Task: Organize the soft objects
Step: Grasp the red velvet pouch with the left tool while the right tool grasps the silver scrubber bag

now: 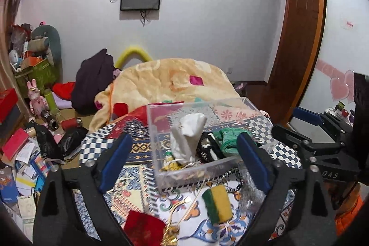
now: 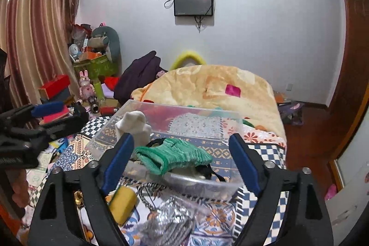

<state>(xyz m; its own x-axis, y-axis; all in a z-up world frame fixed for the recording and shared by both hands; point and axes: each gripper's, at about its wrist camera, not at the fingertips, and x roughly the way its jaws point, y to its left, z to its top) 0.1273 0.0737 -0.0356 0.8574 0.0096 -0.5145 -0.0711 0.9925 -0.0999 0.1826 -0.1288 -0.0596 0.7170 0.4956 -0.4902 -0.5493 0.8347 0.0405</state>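
Observation:
A clear plastic box [image 1: 196, 173] [image 2: 228, 188] stands on the patterned bed cover. In it are a white sock [image 1: 188, 137] [image 2: 133, 125], a green knitted cloth [image 1: 227, 138] [image 2: 175, 155] and a black item [image 1: 208, 148]. A yellow-green sponge [image 1: 218, 203] [image 2: 123, 203] lies in front of the box. A silver mesh scrubber [image 2: 168, 220] and a red cloth [image 1: 144, 226] lie nearby. My left gripper [image 1: 184, 165] is open and empty, just short of the box. My right gripper [image 2: 180, 163] is open and empty over the box's near edge.
A peach blanket [image 1: 170, 77] is heaped on the far bed. Cluttered papers and boxes [image 1: 20, 165] cover the floor at left. A wooden wardrobe [image 1: 299, 27] stands at right. A black-and-white cord [image 2: 147, 195] and gold chain [image 1: 170, 234] lie beside the sponge.

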